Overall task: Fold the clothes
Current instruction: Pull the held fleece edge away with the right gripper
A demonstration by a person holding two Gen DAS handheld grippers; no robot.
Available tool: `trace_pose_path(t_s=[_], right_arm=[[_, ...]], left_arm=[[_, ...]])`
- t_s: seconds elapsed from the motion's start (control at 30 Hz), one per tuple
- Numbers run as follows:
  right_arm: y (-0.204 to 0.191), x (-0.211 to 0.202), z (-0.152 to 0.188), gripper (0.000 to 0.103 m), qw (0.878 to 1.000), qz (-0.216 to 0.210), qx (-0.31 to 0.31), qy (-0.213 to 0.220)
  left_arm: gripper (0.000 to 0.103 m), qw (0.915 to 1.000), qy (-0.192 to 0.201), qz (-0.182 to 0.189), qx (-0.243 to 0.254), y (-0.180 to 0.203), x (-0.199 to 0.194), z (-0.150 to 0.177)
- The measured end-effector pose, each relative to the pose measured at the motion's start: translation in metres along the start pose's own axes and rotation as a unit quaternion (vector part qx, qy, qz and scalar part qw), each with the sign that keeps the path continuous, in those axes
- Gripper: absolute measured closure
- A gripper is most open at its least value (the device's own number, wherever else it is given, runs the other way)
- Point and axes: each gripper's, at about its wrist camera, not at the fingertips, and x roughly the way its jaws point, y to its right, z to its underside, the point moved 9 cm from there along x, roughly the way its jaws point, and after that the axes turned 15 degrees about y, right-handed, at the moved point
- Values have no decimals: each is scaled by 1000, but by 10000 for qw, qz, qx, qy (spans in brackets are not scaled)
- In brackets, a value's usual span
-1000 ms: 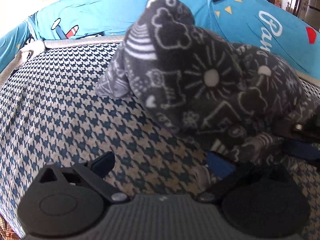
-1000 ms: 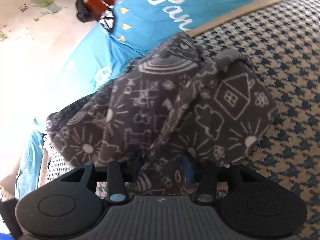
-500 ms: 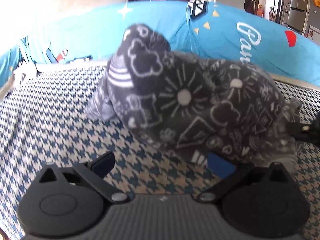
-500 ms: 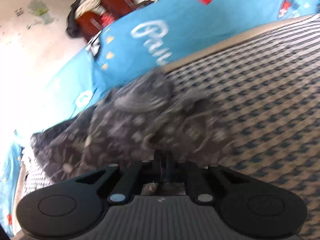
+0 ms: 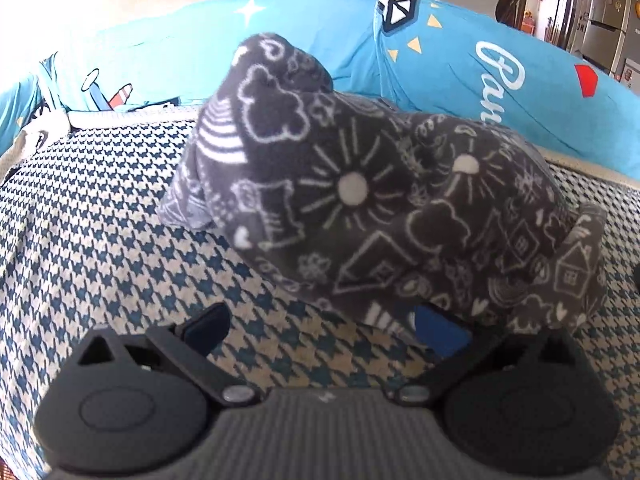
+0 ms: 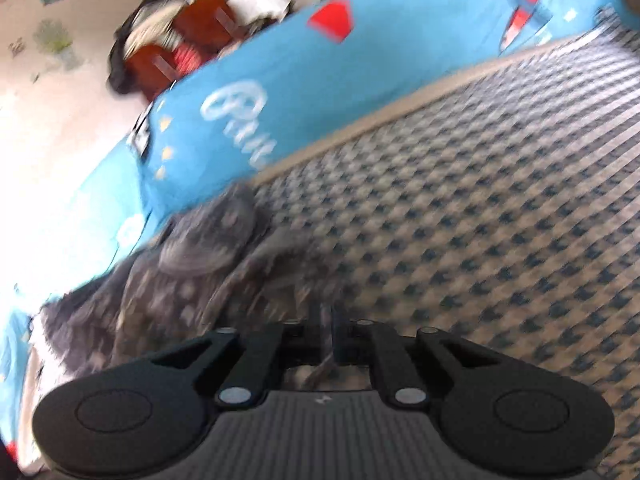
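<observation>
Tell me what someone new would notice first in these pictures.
Probably the bunched grey fleece garment with white doodles of suns, clouds and houses, heaped mid-frame on the blue houndstooth cover. Behind it runs bright turquoise bedding with white script. The left gripper stands open at the garment's near edge.

White cursive "Pau…", cut off by the grey garment, on blue bedsheet (image 5: 460,60)
</observation>
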Motion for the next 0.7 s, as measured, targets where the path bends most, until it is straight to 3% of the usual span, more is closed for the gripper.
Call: trace_pose_path(t_s=[0.07, 0.17, 0.33, 0.5, 0.53, 0.57, 0.67, 0.7], right_arm=[[-13, 3, 14, 69, 9993, -256, -13, -284], [-30, 6, 31, 56, 9976, -473, -229, -460], [-45, 19, 48, 52, 9956, -616, -376, -604], [-49, 38, 62, 52, 9951, -489, -478, -716], [-49, 38, 63, 56, 9947, -519, -525, -721], [-50, 38, 64, 68, 9942, -550, -572, -726], [-51, 36, 63, 89, 9935, -602, -692, -673], [-52, 34, 62, 90, 9937, -621, -698, -626]], left_arm=[[0, 10000, -8, -21, 60, 2, 2, 1], [0, 9999, -40, -36, 101, 5, 5, 2], [0, 10000, -57, -29, 62, 6, 2, 4], [0, 9999, -71, -10, 78, 8, 0, 5], [0, 9999, -69, -3, 82, 8, -1, 5], [0, 9999, -67, 5, 87, 9, -1, 5], [0, 10000, -56, 1, 71, 10, -2, 5], [0, 10000, -50, 0, 61, 10, -2, 4]])
